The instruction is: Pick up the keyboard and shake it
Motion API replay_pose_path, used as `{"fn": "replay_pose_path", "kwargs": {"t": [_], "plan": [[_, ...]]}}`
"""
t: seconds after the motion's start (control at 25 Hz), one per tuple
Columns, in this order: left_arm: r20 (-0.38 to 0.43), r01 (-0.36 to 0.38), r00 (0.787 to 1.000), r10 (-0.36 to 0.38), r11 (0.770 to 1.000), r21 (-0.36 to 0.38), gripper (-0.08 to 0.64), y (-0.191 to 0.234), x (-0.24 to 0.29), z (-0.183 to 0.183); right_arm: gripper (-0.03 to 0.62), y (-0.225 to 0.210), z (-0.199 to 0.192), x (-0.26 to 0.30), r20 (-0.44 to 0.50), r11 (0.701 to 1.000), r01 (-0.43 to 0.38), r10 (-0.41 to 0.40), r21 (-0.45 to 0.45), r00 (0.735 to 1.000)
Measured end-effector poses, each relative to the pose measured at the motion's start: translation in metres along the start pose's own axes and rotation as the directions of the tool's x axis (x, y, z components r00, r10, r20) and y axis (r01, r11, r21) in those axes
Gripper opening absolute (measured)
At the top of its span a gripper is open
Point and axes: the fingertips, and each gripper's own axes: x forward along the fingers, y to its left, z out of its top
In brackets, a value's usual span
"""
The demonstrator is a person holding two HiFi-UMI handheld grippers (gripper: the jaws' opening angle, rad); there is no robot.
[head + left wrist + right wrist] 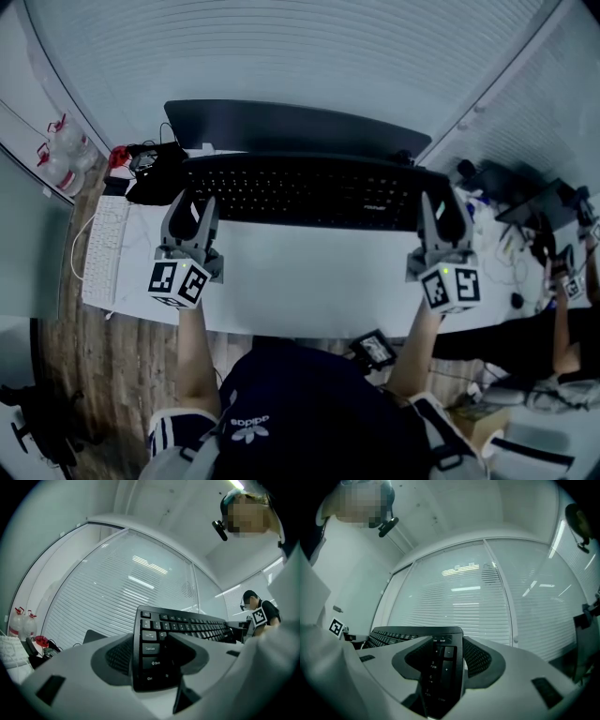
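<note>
Two grippers and one black keyboard. Nearest, at the table's (309, 291) near edge, lies a small dark device (374, 349). Over the white top, the left gripper (194, 214) and right gripper (439, 210) point away from the person, one at each end of the keyboard (309, 192).

In the left gripper view, the left gripper (150, 660) has its jaws pressed onto the keyboard's (187, 626) left end, one pad on the key face by the Caps Lock and Shift keys, the other behind. In the right gripper view, the right gripper (440, 667) clamps the number-pad end of the keyboard (393, 633) the same way. The jaws are apart only by the board's thickness.

The keyboard spans between them over the table's far part, its keys facing the person, and appears raised off the top.

Just behind it stands one dark monitor (281, 124). To the left lie one white keyboard (103, 248), tangled cables (145, 164) and two bottles (61, 155). A second person (562, 319) sits at the right. Blinds (300, 56) close the far side.
</note>
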Motion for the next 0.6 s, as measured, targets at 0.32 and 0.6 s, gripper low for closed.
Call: {"fn": "replay_pose_path", "kwargs": {"t": [0.32,0.6], "plan": [[0.001,0.027,1.0,-0.027,1.0,0.006,0.224,-0.001,0.004,0.008,0.186,-0.001,0.002,-0.005,-0.003,1.0,0.014,-0.014,0.013,1.0],[0.008,0.046,0.999,-0.046,0.999,-0.009,0.224,-0.007,0.01,0.008,0.186,0.0,0.019,-0.005,0.002,0.999,0.029,-0.029,-0.04,1.0]]}}
